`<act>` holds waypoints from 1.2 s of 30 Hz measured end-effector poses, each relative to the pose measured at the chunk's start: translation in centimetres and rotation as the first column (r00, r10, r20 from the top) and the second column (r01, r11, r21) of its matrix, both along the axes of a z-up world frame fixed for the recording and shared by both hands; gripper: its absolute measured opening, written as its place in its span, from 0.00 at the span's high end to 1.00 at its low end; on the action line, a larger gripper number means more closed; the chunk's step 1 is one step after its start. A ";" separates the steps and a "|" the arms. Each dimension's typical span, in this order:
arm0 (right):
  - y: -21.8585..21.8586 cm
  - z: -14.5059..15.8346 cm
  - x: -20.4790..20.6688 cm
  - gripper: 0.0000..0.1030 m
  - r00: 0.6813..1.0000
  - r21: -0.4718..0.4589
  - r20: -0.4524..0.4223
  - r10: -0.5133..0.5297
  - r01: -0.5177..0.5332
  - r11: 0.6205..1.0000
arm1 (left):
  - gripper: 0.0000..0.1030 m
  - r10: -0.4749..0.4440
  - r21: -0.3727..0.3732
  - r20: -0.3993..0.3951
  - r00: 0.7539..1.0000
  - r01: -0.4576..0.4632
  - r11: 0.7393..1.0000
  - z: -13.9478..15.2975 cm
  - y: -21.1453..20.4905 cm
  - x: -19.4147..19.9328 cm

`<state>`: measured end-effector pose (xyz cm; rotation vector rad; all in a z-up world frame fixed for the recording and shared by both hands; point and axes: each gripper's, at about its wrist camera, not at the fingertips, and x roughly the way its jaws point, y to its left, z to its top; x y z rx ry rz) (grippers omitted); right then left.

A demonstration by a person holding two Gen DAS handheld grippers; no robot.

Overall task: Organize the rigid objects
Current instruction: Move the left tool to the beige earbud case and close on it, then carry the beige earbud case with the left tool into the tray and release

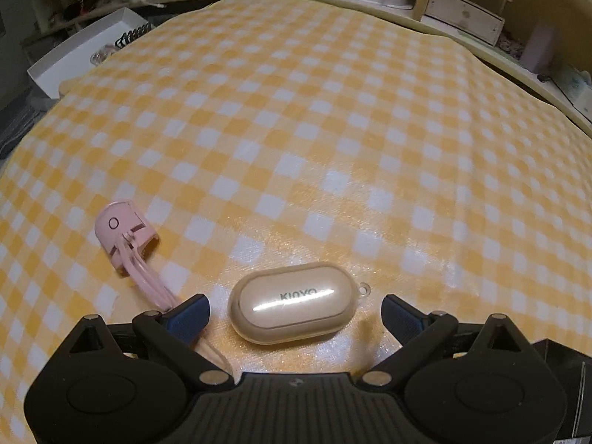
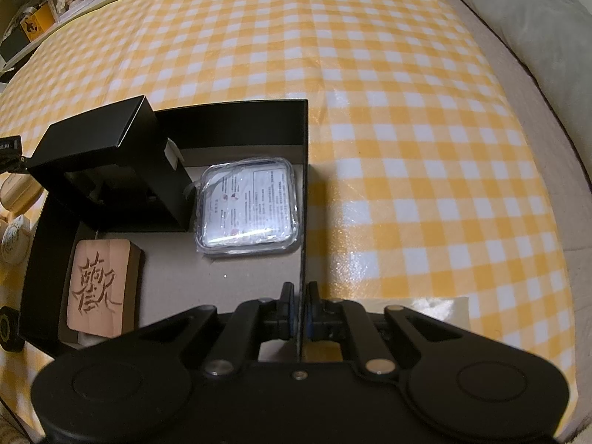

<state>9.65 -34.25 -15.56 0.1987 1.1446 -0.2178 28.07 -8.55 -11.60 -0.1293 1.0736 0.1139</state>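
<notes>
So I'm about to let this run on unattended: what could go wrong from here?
1. The left gripper stands open around the beige earbud case, but its left finger lies over the pink eyelash curler handle; closing might drag or pinch it.
2. The case is smooth and rounded, so it could squirt out.
3. The right gripper pinches only the thin wall of the black box; that wall may bend or slip free.

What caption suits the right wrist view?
Right gripper shut on the black box's wall; wooden block and wrapped case inside.
</notes>
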 end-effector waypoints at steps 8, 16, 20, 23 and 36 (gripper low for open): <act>0.0 0.0 0.1 0.93 1.000 -0.001 -0.001 0.000 0.000 1.000 | 0.17 0.019 -0.013 -0.026 0.999 -0.019 1.000 -1.6 0.0 0.8; 0.1 0.0 0.0 0.93 1.000 -0.002 -0.005 0.003 -0.004 1.000 | 0.26 0.021 -0.051 -0.014 1.000 -0.022 0.998 -1.3 1.4 1.4; 0.1 0.0 -0.1 0.93 1.000 -0.001 -0.004 0.003 -0.003 1.000 | 0.26 0.033 -0.091 -0.017 0.999 -0.035 0.995 -0.9 2.4 1.6; 0.1 0.0 -0.1 0.93 1.000 -0.002 -0.005 0.003 -0.003 1.000 | 0.26 0.039 -0.117 -0.027 0.999 -0.042 0.992 -0.6 3.2 1.8; 0.1 0.1 -0.1 0.93 1.000 -0.003 -0.005 0.002 -0.002 1.000 | 0.26 -0.134 -0.220 0.157 0.978 0.167 0.961 7.4 0.1 -2.3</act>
